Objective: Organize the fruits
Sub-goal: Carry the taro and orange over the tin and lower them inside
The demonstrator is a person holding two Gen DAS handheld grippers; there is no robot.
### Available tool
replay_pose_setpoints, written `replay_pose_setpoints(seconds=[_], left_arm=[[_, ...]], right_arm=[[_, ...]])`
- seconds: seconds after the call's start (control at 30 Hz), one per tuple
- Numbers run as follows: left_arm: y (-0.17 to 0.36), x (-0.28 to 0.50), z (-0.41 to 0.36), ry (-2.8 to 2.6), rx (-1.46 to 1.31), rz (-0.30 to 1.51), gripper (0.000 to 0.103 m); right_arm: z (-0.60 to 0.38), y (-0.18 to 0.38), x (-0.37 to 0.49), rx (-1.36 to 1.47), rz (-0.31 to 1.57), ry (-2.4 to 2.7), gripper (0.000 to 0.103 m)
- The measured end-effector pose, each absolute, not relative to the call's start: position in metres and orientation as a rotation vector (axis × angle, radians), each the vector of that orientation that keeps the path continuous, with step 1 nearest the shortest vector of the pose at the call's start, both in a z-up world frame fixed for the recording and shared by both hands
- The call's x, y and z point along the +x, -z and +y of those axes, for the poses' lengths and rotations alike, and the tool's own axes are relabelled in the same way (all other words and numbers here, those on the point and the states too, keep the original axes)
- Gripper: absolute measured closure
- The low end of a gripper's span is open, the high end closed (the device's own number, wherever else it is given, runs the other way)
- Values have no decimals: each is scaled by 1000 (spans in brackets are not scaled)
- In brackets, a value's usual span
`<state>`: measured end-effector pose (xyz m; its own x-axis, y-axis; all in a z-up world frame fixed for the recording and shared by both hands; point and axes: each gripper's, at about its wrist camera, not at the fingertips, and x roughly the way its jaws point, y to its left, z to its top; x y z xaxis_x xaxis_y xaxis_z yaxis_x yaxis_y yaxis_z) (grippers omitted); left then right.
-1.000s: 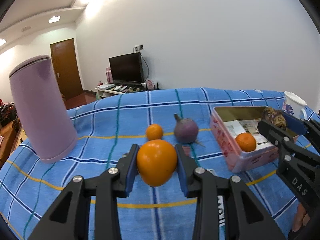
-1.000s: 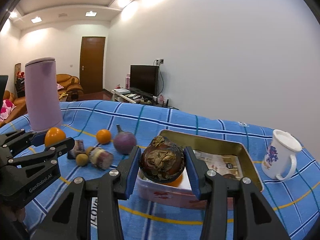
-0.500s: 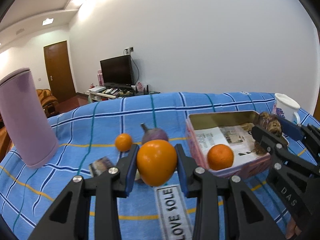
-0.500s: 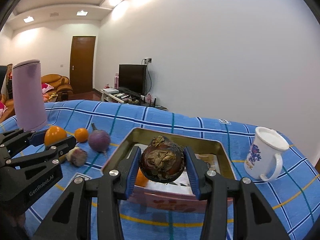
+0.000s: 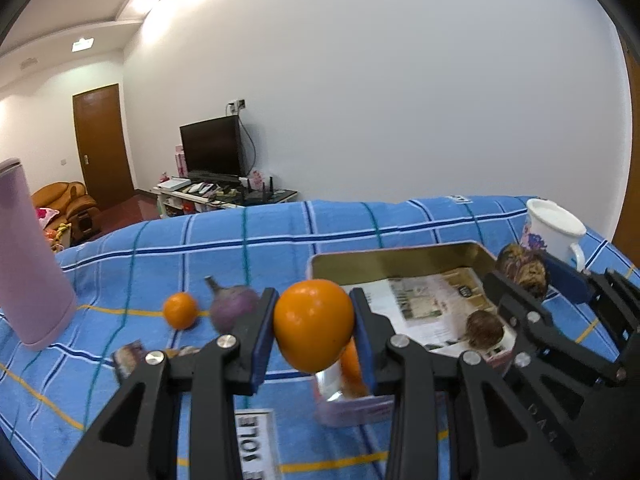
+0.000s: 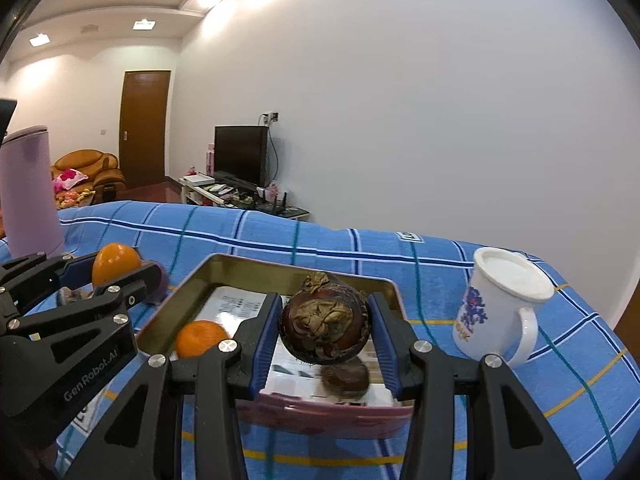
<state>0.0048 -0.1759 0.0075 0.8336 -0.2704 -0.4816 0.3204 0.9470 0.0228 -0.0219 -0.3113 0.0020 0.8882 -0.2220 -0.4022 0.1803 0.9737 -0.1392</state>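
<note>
My left gripper is shut on a large orange, held above the near left corner of the pink tin box. My right gripper is shut on a dark brown scaly fruit over the box's near side. Inside the box lie a small orange and a small brown fruit on printed paper. On the blue cloth to the left sit another small orange and a purple fruit with a stem.
A tall lilac cylinder stands at the left of the blue checked cloth. A white mug with a blue pattern stands right of the box. Small wrapped pieces lie near the left gripper. A white label lies on the cloth.
Both grippers have moved right with their fruit: the left one from over the loose fruit to the box's corner, the right one further over the box. The small brown fruit now shows inside.
</note>
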Motion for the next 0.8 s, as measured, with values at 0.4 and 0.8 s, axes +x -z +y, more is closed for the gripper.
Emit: replay_pose_setpoints(seconds=[0.4,0.8], left_arm=[[-4,18,-209,344,103,502,65],[1,33,-218,352,82,532,65]], right_arm=[[-343,0,-9,-78,467,276,57],[-356,4,8,-43,544,271,57]])
